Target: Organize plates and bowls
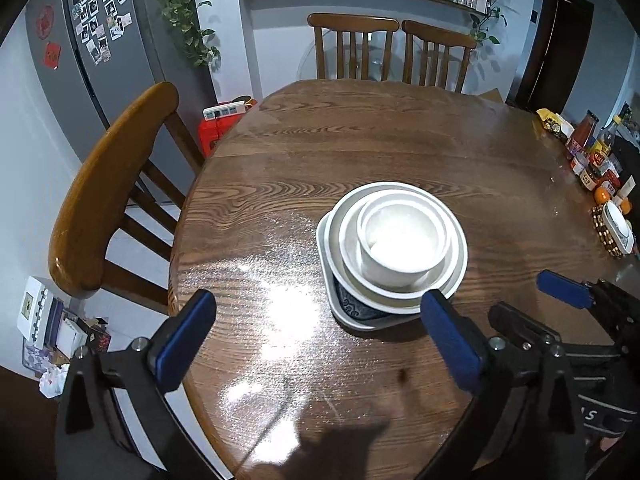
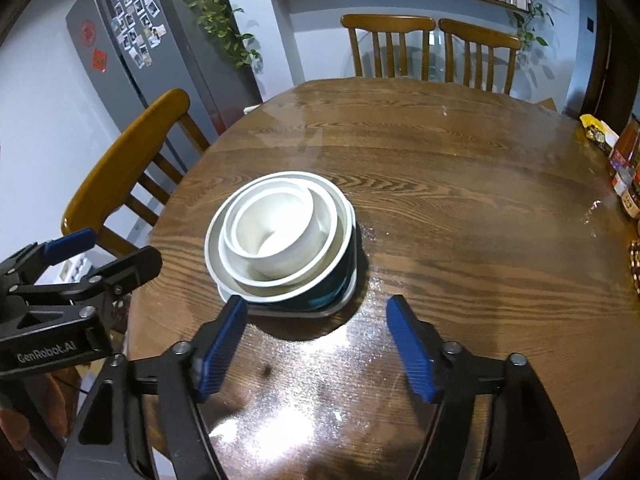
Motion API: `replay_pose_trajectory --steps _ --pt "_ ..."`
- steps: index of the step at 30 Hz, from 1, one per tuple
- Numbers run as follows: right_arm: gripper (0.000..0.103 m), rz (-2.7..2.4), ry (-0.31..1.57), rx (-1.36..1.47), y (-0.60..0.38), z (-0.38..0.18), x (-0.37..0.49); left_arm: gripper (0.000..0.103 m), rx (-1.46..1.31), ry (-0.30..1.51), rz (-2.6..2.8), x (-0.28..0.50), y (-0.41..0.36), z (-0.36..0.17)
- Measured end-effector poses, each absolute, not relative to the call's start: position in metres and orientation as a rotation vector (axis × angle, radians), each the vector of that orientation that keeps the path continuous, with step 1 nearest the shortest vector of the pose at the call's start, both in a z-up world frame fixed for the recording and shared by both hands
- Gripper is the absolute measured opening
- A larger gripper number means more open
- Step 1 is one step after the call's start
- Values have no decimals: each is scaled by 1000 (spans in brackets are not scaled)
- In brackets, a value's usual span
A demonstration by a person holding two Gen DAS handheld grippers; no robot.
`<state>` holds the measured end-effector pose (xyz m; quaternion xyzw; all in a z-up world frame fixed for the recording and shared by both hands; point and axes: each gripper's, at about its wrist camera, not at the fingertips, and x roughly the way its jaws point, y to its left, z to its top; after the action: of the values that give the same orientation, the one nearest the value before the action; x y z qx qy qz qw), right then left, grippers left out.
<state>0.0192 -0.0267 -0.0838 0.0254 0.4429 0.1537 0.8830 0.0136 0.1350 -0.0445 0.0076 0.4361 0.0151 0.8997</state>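
The dishes sit as one nested stack near the middle of the round wooden worktop (image 1: 360, 136): a small white bowl (image 1: 402, 242) inside a wider white bowl (image 1: 348, 252), inside a dark-sided bowl (image 2: 340, 276), all resting on a pale, squarish plate (image 1: 326, 248) at the bottom. Both sets of tongs hang above the near edge of the worktop, clear of the stack and pinching nothing. The left tongs (image 1: 320, 344) are spread wide, one blue pad close to the plate's near rim in that view. The right tongs (image 2: 318, 350) are likewise spread, pointing at the stack from just in front of it.

The main risk, as I judge it, is the stack itself. The bowls are not centred on one another (the small bowl leans toward one side of the wider one in the right wrist view), so a nudge at the rim could shift or tip the upper pieces. Glazed ware is slick, and a pinch on a thin rim with flat pads may slip, letting a bowl drop back and chip what lies under it. Lifting the lower pieces while the upper ones ride loose would make sliding more likely. The worktop looks glossy, perhaps under a clear cover, though the glare makes that hard to tell; if so, the plate could skate when pushed sideways. The two tongs also sit close together, so reaching in at once could knock them against each other.
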Motion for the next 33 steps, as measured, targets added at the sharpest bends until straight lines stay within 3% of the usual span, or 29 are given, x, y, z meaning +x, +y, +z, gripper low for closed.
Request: replay_pose_trajectory --steps 3,4,33 --pt "90 312 912 28 -25 -84 15 102 18 903 35 11 136 -46" --pt "90 310 906 18 -25 -84 14 102 15 901 35 10 137 -47" --pt "92 298 943 -43 -22 -104 7 102 22 984 36 4 143 -68"
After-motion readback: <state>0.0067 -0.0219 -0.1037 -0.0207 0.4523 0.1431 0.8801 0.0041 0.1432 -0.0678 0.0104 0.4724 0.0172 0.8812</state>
